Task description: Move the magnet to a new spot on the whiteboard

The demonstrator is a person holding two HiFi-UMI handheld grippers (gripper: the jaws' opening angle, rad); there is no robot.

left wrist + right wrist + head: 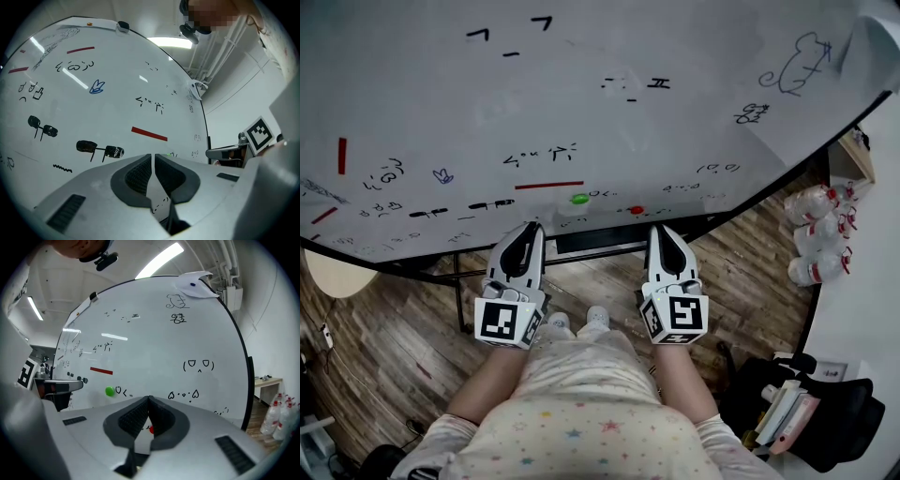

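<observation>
two magnets (579,199) (green, red), one whiteboard (609,122)

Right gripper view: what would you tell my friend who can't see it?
The right gripper, jaws shut on nothing, points at a whiteboard covered in doodles. A red magnet shows through the gap under the jaw tips, and a green magnet sits to the left.

No legible words or nos. Whiteboard (675,56) has only scribbles & doodles, e.g. a bracketed face (199,365). Square coded marker (496,320) on left gripper (528,230), same on right gripper (662,231). Bottle labels (814,270) too small to read.
</observation>
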